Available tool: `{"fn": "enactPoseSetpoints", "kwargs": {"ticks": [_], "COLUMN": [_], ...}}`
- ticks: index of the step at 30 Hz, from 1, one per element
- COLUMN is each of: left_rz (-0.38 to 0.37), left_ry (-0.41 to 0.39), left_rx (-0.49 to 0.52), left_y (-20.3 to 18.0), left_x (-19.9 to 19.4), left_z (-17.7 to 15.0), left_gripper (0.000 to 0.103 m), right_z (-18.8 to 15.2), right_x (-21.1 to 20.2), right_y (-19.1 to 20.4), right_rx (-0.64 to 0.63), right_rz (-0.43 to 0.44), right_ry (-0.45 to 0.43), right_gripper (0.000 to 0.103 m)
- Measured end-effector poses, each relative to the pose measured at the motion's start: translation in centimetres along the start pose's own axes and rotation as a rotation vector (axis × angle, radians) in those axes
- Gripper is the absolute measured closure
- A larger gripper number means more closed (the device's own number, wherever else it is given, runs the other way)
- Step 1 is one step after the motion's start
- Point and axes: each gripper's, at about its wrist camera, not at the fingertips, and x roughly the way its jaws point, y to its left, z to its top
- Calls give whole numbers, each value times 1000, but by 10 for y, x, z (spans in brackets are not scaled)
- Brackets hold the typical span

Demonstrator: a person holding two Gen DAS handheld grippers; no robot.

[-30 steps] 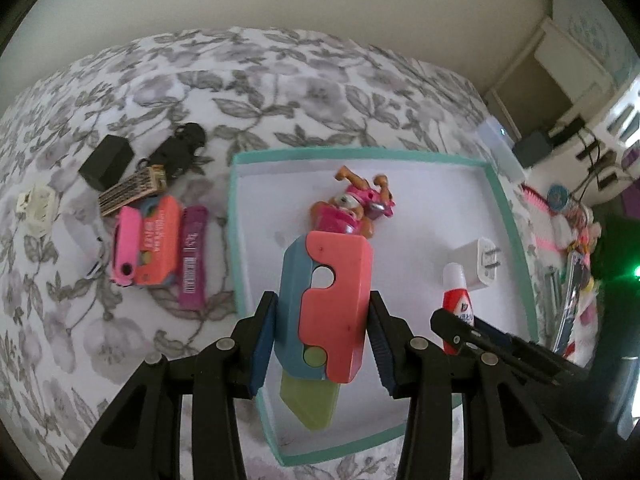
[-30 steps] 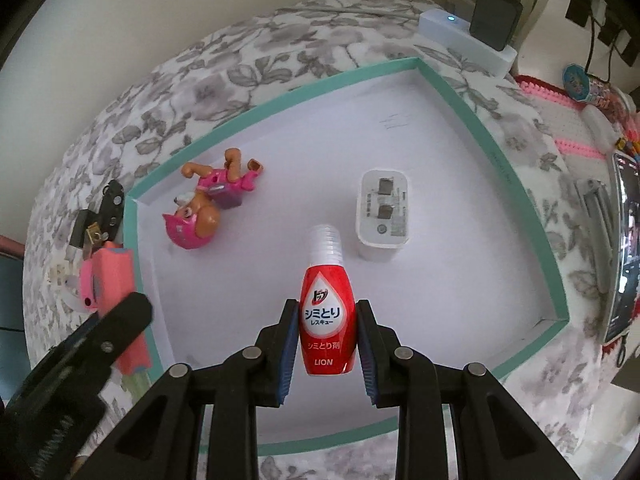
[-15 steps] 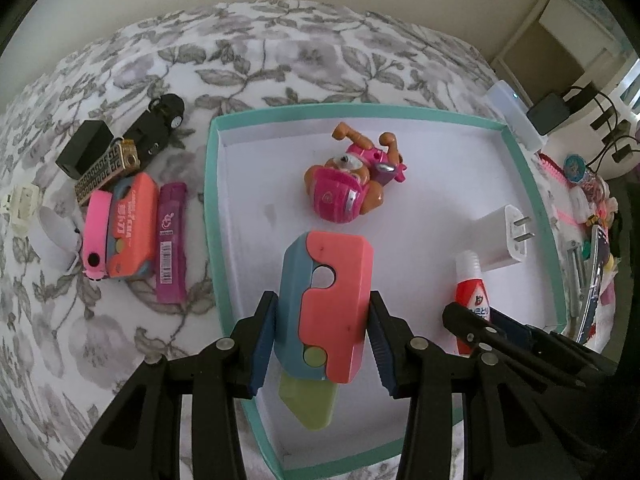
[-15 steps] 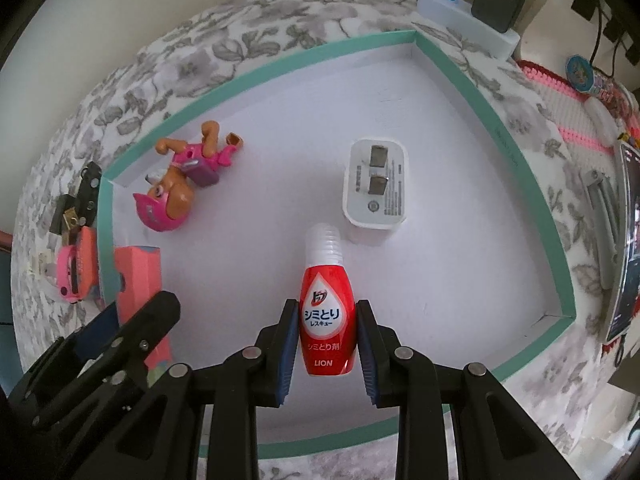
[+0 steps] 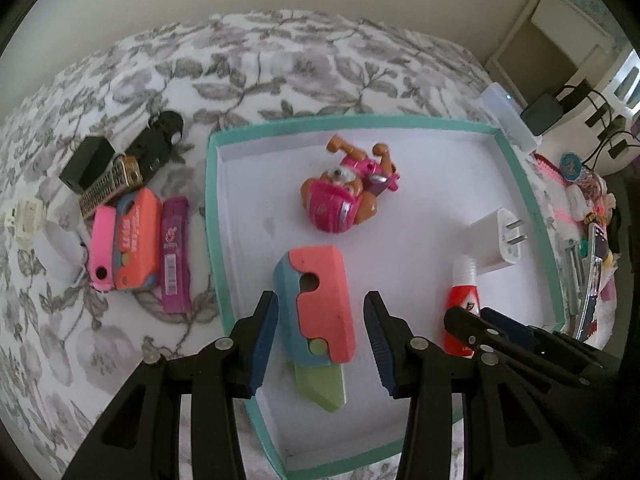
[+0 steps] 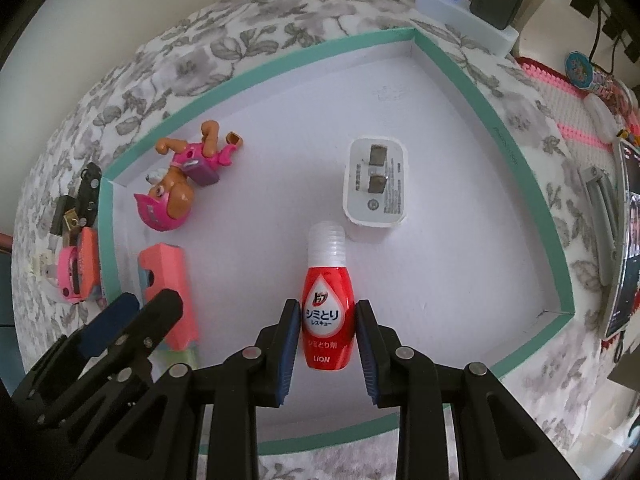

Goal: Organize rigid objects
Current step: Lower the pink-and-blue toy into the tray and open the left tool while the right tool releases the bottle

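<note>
The left gripper (image 5: 320, 300) stands slightly open around the toy knife (image 5: 320, 280), with a gap at its right pad. The knife lies inside the tray (image 5: 212, 220), its green blade toward the near rim. The right gripper (image 6: 327, 308) pinches 1 red bottle (image 6: 328, 280) in the tray, cap toward the far rim and the white charger (image 6: 376, 184). Only the right view reads "LION". Only the left view shows a purple case (image 5: 175, 256) outside the tray's left rim.
</note>
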Motion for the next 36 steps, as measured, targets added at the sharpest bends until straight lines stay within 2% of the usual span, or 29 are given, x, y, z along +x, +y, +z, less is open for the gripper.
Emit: {"fn": "enactPoseSetpoints", "kwargs": {"ticks": [7, 14, 15, 18, 21, 22, 24, 25, 32, 36], "left_rz": [3, 19, 22, 42, 76, 83, 91, 99, 147, 164], "left_ry": [-83, -148, -155, -159, -156, -154, -154, -157, -166, -178], "left_rx": [-13, -78, -89, -111, -129, -134, -145, -152, -150, -160], "left_y": [9, 33, 38, 46, 53, 55, 59, 62, 68, 73], "left_x": [-28, -49, -51, -51, -47, -46, -44, -44, -41, -42], "left_z": [6, 12, 13, 13, 13, 12, 11, 12, 10, 9], "left_gripper": [57, 57, 56, 42, 39, 32, 23, 21, 18, 6], "right_z": [3, 2, 2, 2, 2, 2, 2, 2, 1, 2], "right_x": [-30, -63, -64, -64, -58, -57, -54, -53, -53, -51], "right_y": [4, 15, 16, 18, 20, 20, 21, 21, 23, 22], "right_rx": [-27, -69, -70, -74, -74, -74, -79, -82, -83, -77], "right_rz": [-12, -17, -19, -23, -24, -23, -19, -17, -7, 0], "right_ry": [-73, -165, -171, -174, -162, -160, -157, -158, -181, -182], "right_gripper": [71, 71, 71, 70, 50, 45, 45, 41, 20, 14]}}
